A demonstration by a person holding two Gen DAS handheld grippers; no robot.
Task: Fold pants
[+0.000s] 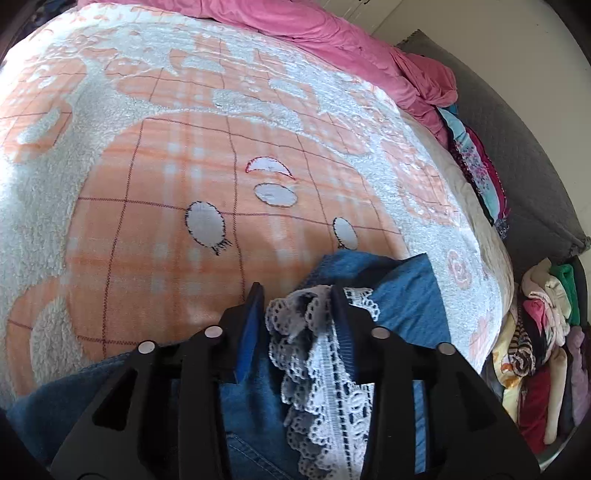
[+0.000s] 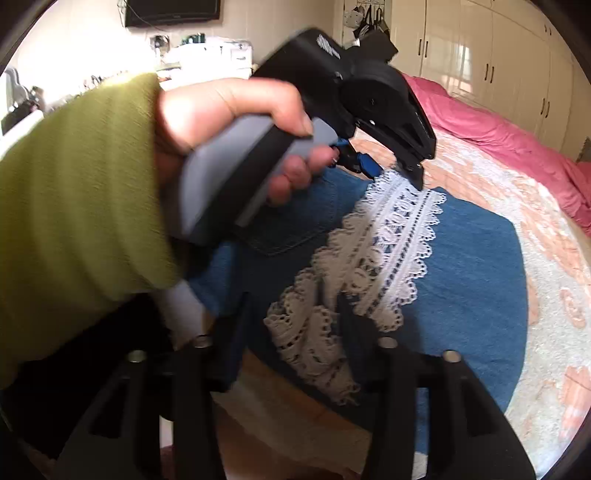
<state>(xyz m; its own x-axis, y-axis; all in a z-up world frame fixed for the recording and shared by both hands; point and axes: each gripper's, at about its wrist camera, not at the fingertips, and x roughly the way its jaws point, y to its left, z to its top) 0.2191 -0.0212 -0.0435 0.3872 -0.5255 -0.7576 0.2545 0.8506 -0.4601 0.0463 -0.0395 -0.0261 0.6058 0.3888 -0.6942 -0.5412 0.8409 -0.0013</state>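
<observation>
Blue denim pants (image 1: 402, 295) (image 2: 472, 277) lie spread on the bed, with a back pocket showing by the hand. A white lace trim (image 1: 317, 369) (image 2: 391, 236) runs across them, bunched at both ends. My left gripper (image 1: 297, 291) (image 2: 393, 171), held by a hand in a green sleeve, straddles the far bunched end of the lace. Its jaws stand apart, with a slight gap beside the blue pad. My right gripper (image 2: 293, 299) straddles the near end of the lace. It is open, and a clear gap shows on its left side.
A peach-and-white fleece blanket (image 1: 166, 184) (image 2: 554, 295) covers the bed. A pink duvet (image 1: 332, 33) (image 2: 498, 125) is heaped along the far side. Folded clothes (image 1: 480, 173) line the bed's edge, above a bin of mixed garments (image 1: 543, 332). Cream wardrobes (image 2: 480, 48) stand behind.
</observation>
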